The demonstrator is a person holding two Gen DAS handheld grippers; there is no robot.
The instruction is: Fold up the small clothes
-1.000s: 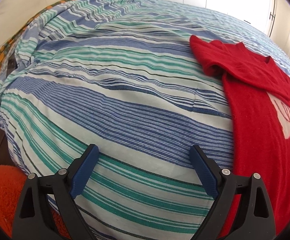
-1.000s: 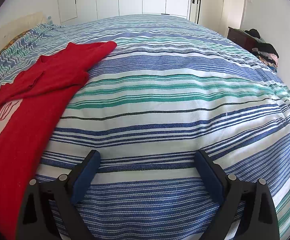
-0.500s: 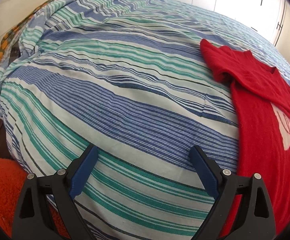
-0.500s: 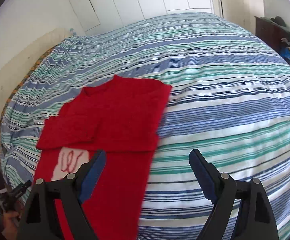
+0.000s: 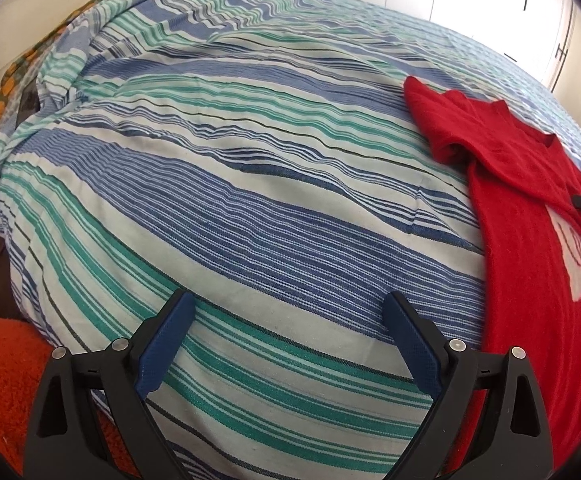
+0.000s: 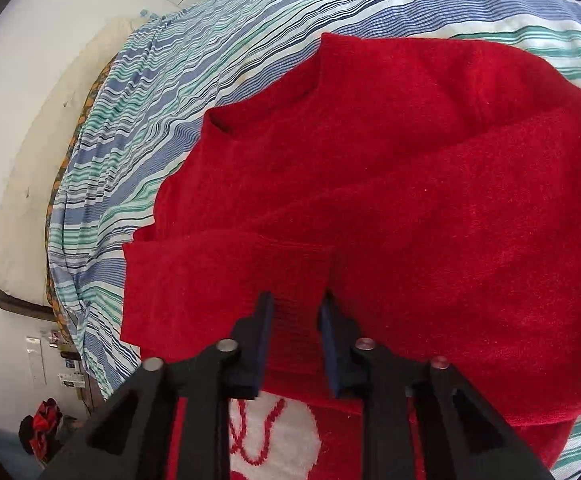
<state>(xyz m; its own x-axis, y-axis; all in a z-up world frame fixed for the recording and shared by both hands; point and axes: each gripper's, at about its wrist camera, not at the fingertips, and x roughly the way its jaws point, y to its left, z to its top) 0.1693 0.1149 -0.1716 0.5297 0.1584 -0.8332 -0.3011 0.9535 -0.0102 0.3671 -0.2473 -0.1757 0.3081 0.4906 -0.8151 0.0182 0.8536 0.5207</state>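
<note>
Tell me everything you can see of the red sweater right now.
The red sweater is a fuzzy knit with a white patch bearing red stitched lines on its front. It lies on the striped bedspread, partly folded: a sleeve is laid across the body, its ribbed cuff between the fingers of the right tongs, which have narrowed around it; whether they grip is unclear. In the left wrist view it sits at the bed's right side, the left tongs open and clear of it.

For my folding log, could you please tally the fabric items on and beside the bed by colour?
Red: 1, the red sweater, its cuff between the right gripper fingers
Striped blue-green: 1, the bedspread
Orange: 1, the fuzzy orange fabric beside the bed
Total: 3
</note>
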